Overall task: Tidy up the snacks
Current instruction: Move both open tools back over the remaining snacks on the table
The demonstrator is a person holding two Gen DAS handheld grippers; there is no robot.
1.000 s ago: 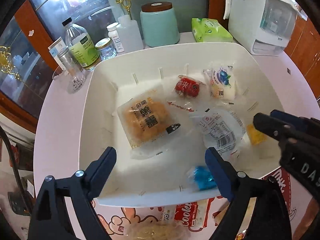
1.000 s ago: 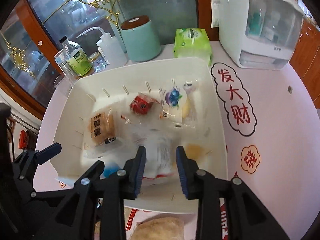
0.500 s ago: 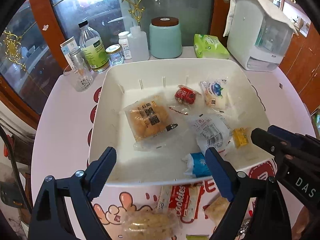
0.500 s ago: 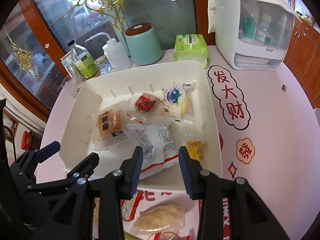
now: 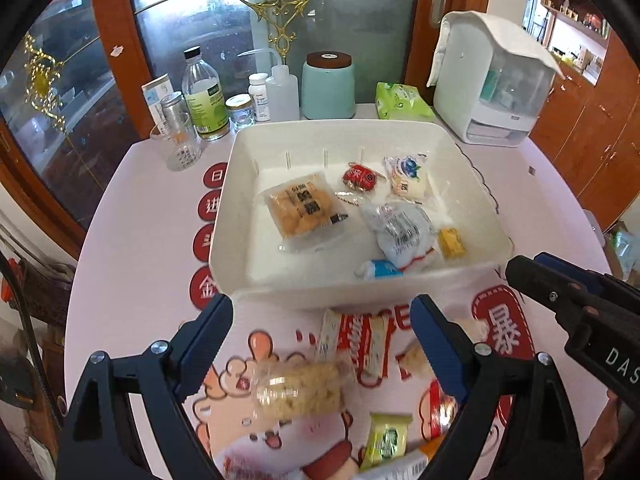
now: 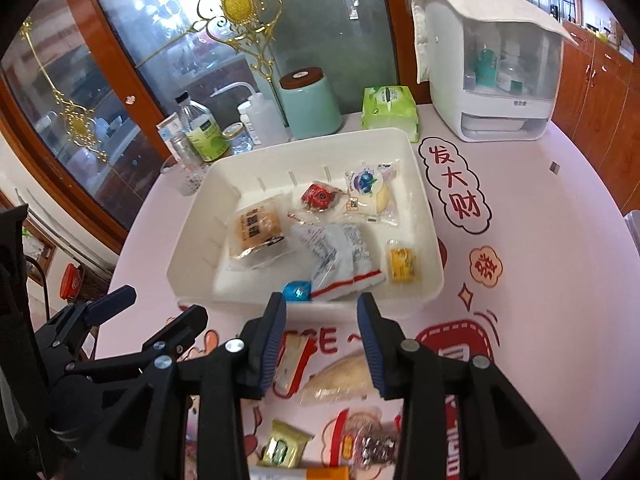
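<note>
Motion-blurred: clear snack packet (image 5: 298,390) at 6 o'clock on the tabletop (image 5: 132,264). Cut off by lower edge: orange-tipped wrapper (image 6: 298,473). Half hidden behind right fingers (image 6: 370,342): pale pastry packet (image 6: 340,380). Bottle labels (image 5: 206,106) at 11 o'clock too small to read.

1. Ahead of both grippers, the white bin (image 5: 248,216) looks smooth, slightly glossy plastic.
2. Snack wrappers (image 5: 304,210) inside it are shiny clear film.
3. Beneath the tools, the printed table cover (image 6: 560,240) is smooth, faintly sheened.
4. Farthest ahead, the cabinet frame (image 6: 116,92) is polished wood.
</note>
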